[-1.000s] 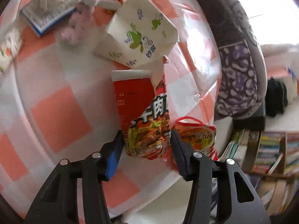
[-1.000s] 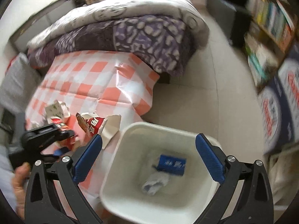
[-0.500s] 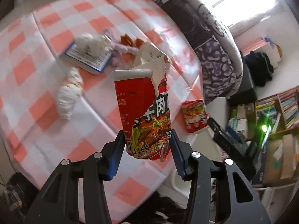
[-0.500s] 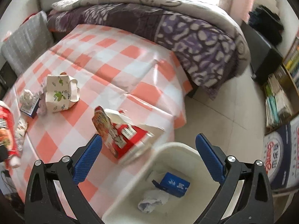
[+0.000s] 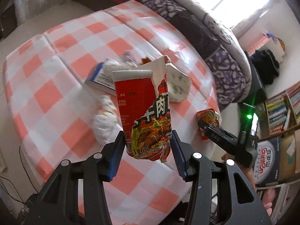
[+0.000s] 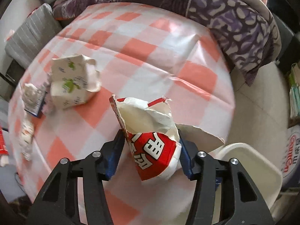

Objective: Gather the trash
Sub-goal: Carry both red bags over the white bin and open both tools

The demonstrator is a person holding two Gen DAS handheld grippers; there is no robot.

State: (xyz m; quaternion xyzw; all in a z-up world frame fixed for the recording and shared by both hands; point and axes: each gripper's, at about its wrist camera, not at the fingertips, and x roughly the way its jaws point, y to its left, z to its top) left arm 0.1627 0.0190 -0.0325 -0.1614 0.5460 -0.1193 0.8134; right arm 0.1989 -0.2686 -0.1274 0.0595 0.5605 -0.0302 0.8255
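Red torn cardboard is sitting between both pairs of my tongs now. My left tongs (image 5: pixel 147 150) are holding a ripped noodle cup (image 5: pixel 144 112) by its lower end, lifted clear of the checked cloth (image 5: pixel 61 86) that was right under it a moment ago. My right tongs (image 6: pixel 151 148), which were hanging wide over the bin (image 6: pixel 249 165) a second ago, are now closing narrow around the second torn cup (image 6: pixel 151 136) at the near edge of the cloth, and the pads seem to be already touching its sides.

So I am judging that each hand is now carrying or taking one piece, and both can go to the bin, which is sitting just to the right of my right tongs, below the cloth's edge.

Beyond my right tongs, to the left, more is waiting: a white carton (image 6: pixel 73 82) with green print, a blue-edged box (image 6: pixel 35 103) under a crumpled tissue (image 6: pixel 30 90), and another paper wad (image 6: pixel 26 136). In the left view I am seeing my right tongs (image 5: pixel 206 129) off to the right, at that second cup.
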